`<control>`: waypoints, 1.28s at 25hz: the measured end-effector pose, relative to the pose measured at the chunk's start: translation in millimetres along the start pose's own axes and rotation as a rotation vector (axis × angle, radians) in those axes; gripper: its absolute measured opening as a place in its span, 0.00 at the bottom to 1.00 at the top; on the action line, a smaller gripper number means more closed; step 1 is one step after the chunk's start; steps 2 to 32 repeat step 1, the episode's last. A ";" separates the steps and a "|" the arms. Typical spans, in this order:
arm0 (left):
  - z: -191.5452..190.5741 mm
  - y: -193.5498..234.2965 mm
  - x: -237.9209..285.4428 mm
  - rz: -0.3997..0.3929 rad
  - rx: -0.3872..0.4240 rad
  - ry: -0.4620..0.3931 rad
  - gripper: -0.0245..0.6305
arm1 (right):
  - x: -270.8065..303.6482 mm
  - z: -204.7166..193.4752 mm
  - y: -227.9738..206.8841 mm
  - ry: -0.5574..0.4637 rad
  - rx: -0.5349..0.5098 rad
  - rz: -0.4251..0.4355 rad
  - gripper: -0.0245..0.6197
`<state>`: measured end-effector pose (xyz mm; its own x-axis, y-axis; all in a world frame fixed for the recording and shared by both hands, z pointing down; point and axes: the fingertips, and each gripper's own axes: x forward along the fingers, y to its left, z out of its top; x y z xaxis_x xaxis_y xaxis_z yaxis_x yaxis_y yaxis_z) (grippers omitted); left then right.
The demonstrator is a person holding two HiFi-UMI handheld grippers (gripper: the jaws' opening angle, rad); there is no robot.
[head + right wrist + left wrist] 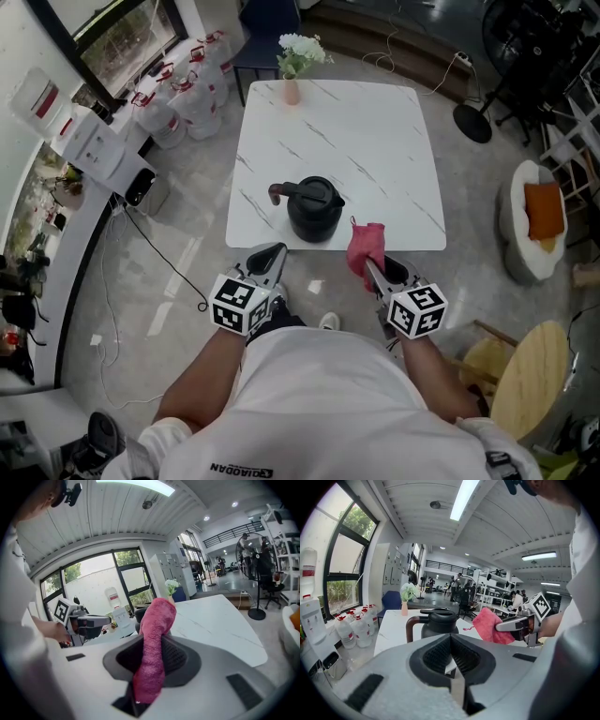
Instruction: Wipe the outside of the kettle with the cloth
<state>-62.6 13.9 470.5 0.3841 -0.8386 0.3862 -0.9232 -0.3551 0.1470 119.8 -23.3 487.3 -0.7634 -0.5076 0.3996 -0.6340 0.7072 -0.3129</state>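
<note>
a: head view: where is the round black kettle with the brown handle (314,208) sitting?
b: at the near edge of the white marbled table (375,131), within reach of both grippers.
a: left gripper view?
b: the left gripper (451,641) is pressing its jaws together on nothing, likely free for steadying.
a: right gripper view?
b: the right gripper (154,644) is clamping the fluffy pink cloth (157,613), with a fold sticking out for wiping.

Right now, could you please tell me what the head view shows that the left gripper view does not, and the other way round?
Only the head view: the whole white table from above, with the black kettle near its front edge, and an orange cushion off to the side. Only the left gripper view: the left gripper close up, jaws shut together on nothing, and the ceiling lights. Both: the kettle, the pink cloth clamped in the right gripper, and the vase of flowers.
</note>
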 end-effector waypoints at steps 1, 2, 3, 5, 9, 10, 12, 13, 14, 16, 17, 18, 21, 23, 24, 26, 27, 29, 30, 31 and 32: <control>0.5 0.1 0.1 0.000 0.001 0.000 0.04 | -0.2 0.4 -0.3 -0.001 0.001 -0.001 0.19; 0.5 0.1 0.1 0.000 0.001 0.000 0.04 | -0.2 0.4 -0.3 -0.001 0.001 -0.001 0.19; 0.5 0.1 0.1 0.000 0.001 0.000 0.04 | -0.2 0.4 -0.3 -0.001 0.001 -0.001 0.19; 0.5 0.1 0.1 0.000 0.001 0.000 0.04 | -0.2 0.4 -0.3 -0.001 0.001 -0.001 0.19; 0.5 0.1 0.1 0.000 0.001 0.000 0.04 | -0.2 0.4 -0.3 -0.001 0.001 -0.001 0.19; 0.5 0.1 0.1 0.000 0.001 0.000 0.04 | -0.2 0.4 -0.3 -0.001 0.001 -0.001 0.19; 0.5 0.1 0.1 0.000 0.001 0.000 0.04 | -0.2 0.4 -0.3 -0.001 0.001 -0.001 0.19; 0.5 0.1 0.1 0.000 0.001 0.000 0.04 | -0.2 0.4 -0.3 -0.001 0.001 -0.001 0.19; 0.5 0.1 0.1 0.000 0.001 0.000 0.04 | -0.2 0.4 -0.3 -0.001 0.001 -0.001 0.19; 0.5 0.1 0.1 0.000 0.001 0.000 0.04 | -0.2 0.4 -0.3 -0.001 0.001 -0.001 0.19; 0.5 0.1 0.1 0.000 0.001 0.000 0.04 | -0.2 0.4 -0.3 -0.001 0.001 -0.001 0.19; 0.5 0.1 0.1 0.000 0.001 0.000 0.04 | -0.2 0.4 -0.3 -0.001 0.001 -0.001 0.19; 0.5 0.1 0.1 0.000 0.001 0.000 0.04 | -0.2 0.4 -0.3 -0.001 0.001 -0.001 0.19; 0.5 0.1 0.1 0.000 0.001 0.000 0.04 | -0.2 0.4 -0.3 -0.001 0.001 -0.001 0.19; 0.5 0.1 0.1 0.000 0.001 0.000 0.04 | -0.2 0.4 -0.3 -0.001 0.001 -0.001 0.19; 0.5 0.1 0.1 0.000 0.001 0.000 0.04 | -0.2 0.4 -0.3 -0.001 0.001 -0.001 0.19; 0.5 0.1 0.1 0.000 0.001 0.000 0.04 | -0.2 0.4 -0.3 -0.001 0.001 -0.001 0.19; 0.5 0.1 0.1 0.000 0.001 0.000 0.04 | -0.2 0.4 -0.3 -0.001 0.001 -0.001 0.19; 0.5 0.1 0.1 0.000 0.001 0.000 0.04 | -0.2 0.4 -0.3 -0.001 0.001 -0.001 0.19; 0.5 0.1 0.1 0.000 0.001 0.000 0.04 | -0.2 0.4 -0.3 -0.001 0.001 -0.001 0.19; 0.5 0.1 0.1 0.000 0.001 0.000 0.04 | -0.2 0.4 -0.3 -0.001 0.001 -0.001 0.19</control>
